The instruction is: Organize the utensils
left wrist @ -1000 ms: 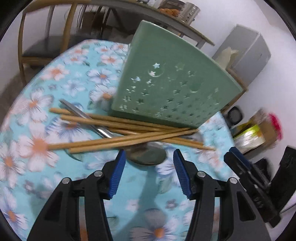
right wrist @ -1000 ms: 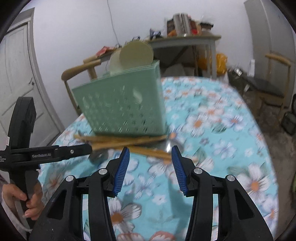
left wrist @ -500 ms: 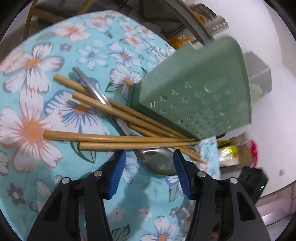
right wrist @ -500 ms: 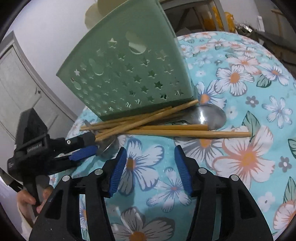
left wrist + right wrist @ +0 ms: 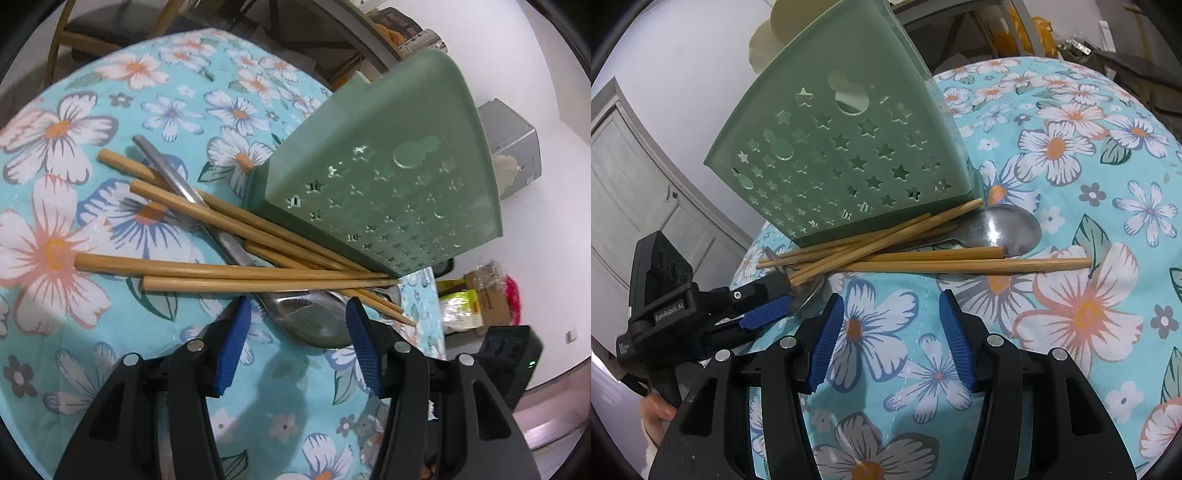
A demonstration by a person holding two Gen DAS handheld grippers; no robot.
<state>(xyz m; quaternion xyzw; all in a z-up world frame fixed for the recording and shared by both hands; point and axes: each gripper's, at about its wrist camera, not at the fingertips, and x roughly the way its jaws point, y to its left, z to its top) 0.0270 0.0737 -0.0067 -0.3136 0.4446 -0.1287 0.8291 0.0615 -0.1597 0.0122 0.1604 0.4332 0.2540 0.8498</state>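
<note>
Both grippers have dropped toward the floral tablecloth (image 5: pixel 1071 147) since the earlier frames, and the right gripper (image 5: pixel 886 332), its jaws having just been opening, is hovering with nothing between them. The left gripper (image 5: pixel 295 339) is standing with fingers apart, unclamped, just short of a metal spoon's (image 5: pixel 314 321) bowl. The wooden chopsticks (image 5: pixel 229 273) are lying crossed over the spoons, touching the base of the green star-cut utensil holder (image 5: pixel 388 177).
</note>
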